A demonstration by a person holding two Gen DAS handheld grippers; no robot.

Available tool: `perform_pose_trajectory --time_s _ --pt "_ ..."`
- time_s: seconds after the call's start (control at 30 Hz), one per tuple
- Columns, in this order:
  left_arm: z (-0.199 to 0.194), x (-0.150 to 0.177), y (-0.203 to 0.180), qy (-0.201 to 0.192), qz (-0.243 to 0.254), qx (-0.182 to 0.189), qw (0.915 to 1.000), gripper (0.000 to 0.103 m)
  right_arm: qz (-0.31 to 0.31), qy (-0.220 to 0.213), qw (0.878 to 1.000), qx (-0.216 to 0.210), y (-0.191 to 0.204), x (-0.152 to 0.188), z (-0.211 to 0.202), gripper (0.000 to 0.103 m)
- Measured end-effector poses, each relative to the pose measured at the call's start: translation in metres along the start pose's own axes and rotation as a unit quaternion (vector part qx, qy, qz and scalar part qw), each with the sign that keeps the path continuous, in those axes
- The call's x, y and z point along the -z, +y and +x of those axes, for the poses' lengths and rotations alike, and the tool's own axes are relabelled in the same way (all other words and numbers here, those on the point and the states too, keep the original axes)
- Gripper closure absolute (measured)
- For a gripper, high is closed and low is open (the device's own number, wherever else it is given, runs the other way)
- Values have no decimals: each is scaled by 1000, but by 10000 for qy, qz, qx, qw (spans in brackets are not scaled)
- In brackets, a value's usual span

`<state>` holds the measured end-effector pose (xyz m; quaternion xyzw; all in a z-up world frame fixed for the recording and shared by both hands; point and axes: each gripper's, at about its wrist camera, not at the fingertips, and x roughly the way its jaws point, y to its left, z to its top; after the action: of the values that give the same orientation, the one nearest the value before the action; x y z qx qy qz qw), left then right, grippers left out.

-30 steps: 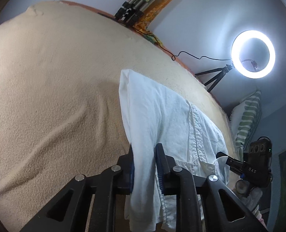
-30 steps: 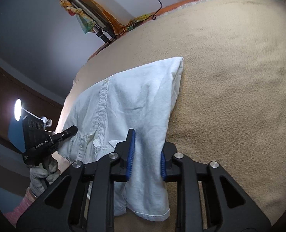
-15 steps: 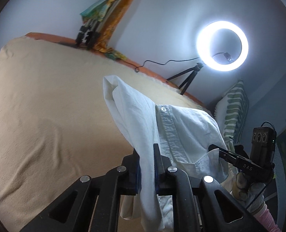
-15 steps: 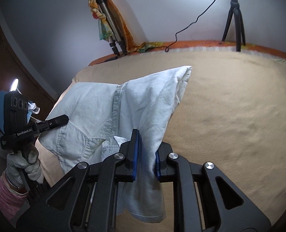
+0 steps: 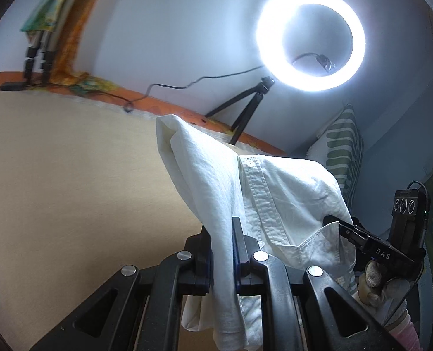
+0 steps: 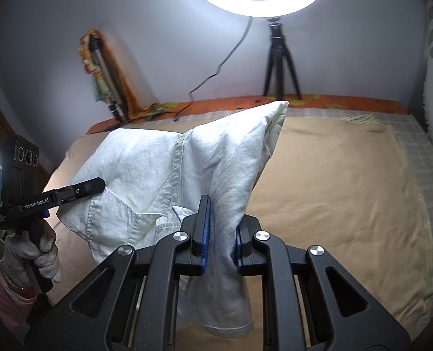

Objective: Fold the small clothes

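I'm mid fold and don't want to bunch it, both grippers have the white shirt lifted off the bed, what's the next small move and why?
Probably carry both ends forward together and lower. The left gripper and right gripper each pinch the white shirt, whose far corner peaks above the beige blanket, so the fold isn't laid yet.

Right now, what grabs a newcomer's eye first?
The ring light glaring on its tripod by the far wall. Then the white shirt held up over the tan bed, pinched by the left gripper and the right gripper.
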<state>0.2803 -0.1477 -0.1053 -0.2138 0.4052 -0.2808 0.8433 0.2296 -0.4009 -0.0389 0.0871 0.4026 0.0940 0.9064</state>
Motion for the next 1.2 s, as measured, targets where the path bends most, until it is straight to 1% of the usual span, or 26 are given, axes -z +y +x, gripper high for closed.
perform_pose_trajectory --time_s 0.3,0.47,0.57,0.73,0.83,0.97,1.0,1.03,1.07,1.1,1.13,1.17,1.2 --pt "101 -28 -38 90 0 132 9999 95 82 -101 9984 551 -81 -35 16 89" --pt "148 -41 -68 128 325 44 9994 95 192 -145 9960 865 -126 -44 28 89" --pt "169 -43 -81 170 459 -7 9988 95 285 -153 9948 967 -146 -48 37 89" --pt "191 -40 -88 231 569 -200 9979 95 355 -171 9934 1077 -171 -49 50 89" --pt "195 -39 -89 192 736 -366 9964 95 332 -109 9928 1143 -179 -47 60 89" --pt "199 -40 -85 299 787 -558 9949 92 425 -19 9909 1279 -189 -44 69 89" --pt "200 -40 -85 323 795 -605 9945 92 388 14 9899 1360 -190 -42 71 87" --pt "200 -40 -84 359 812 -674 9938 85 348 42 9887 1458 -191 -42 73 85" --pt "199 -40 -84 384 834 -717 9932 76 289 84 9863 1622 -191 -41 75 81" --pt "198 -40 -84 409 859 -732 9928 72 227 126 9840 1762 -190 -41 77 73" --pt "197 -39 -85 424 885 -752 9923 67 188 153 9822 1863 -190 -41 77 69" --pt "196 -39 -86 428 927 -790 9916 61 152 144 9810 1926 -190 -41 76 64" --pt "196 -39 -89 427 978 -825 9909 57 56 55 9818 1895 -190 -42 73 58"
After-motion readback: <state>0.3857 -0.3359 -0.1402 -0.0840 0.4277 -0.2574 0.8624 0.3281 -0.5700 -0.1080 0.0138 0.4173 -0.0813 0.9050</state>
